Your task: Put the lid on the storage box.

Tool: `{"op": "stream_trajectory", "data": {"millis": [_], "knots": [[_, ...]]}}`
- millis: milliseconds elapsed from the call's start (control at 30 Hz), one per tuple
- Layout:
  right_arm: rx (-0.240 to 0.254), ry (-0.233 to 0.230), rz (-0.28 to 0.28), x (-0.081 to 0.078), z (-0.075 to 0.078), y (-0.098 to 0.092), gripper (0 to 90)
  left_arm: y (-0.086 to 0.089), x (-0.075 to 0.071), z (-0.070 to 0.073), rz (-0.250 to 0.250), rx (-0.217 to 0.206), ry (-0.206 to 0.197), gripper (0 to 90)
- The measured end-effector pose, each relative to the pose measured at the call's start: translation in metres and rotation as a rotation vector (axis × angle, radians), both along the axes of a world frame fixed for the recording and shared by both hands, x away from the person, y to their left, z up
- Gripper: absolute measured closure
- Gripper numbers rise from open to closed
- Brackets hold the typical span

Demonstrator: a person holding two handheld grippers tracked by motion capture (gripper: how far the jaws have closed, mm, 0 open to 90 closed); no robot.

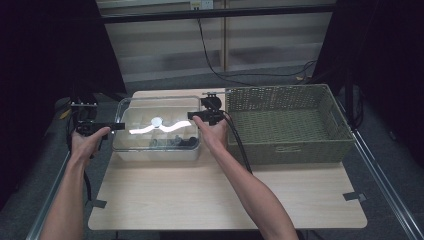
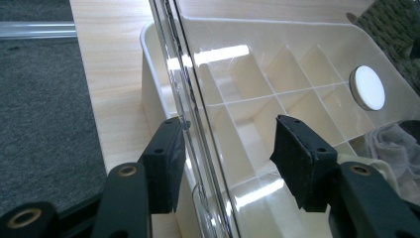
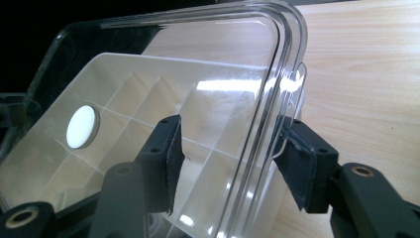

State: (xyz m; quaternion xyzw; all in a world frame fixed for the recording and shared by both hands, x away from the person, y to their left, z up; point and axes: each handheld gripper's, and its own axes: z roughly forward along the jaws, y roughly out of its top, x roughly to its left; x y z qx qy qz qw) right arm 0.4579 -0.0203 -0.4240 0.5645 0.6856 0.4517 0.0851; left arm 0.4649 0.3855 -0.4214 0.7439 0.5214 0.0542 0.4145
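Sitting at about ten o'clock on the wooden bench (image 1: 200, 195), the white compartment box (image 1: 156, 149) wears a clear lid (image 1: 150, 112) with a white round knob (image 1: 157, 121) at its middle. Both claws flank this lid from opposite ends. At nine o'clock of the box, the left claw (image 1: 116, 126) reaches in level; the left gripper view shows its two black pads standing moderately apart on either side of the lid's rim (image 2: 190, 124), one pad just touching or nearly touching the outer edge, the other clear of the plastic over the compartments. Nothing is pinched there. At three o'clock of the box, the right claw (image 1: 192, 115) meets the other end; the right gripper view shows the lid's curved corner (image 3: 277, 64) between its pads, the outer pad close against the rim, the inner one apart from the clear sheet, so the jaws stand half wide and grip nothing firmly. The lid's far edge looks tilted up above the box. Dark and pale cloth items (image 1: 172, 142) lie in the box's near compartments at six o'clock. Just beside the box at three o'clock stands a green woven basket (image 1: 290, 150), touching or nearly touching it.
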Motion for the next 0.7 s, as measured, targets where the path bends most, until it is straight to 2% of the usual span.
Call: {"op": "stream_trajectory", "data": {"millis": [167, 467, 567, 700], "knots": [[-0.014, 0.020, -0.016, 0.003, -0.006, 0.001, 43.7, 0.001, 0.001, -0.004, -0.007, 0.017, 0.012, 46.0], [-0.042, 0.033, -0.027, 0.005, -0.014, 0.002, 43.5, 0.003, 0.003, -0.012, -0.002, -0.009, 0.036, 45.1], [-0.050, 0.033, -0.030, 0.005, -0.015, 0.002, 43.4, -0.001, 0.004, -0.011, -0.015, 0.027, 0.054, 40.1], [-0.057, 0.035, -0.035, 0.005, -0.017, 0.003, 43.5, -0.001, 0.004, -0.015, -0.004, 0.001, 0.053, 39.8]]}}
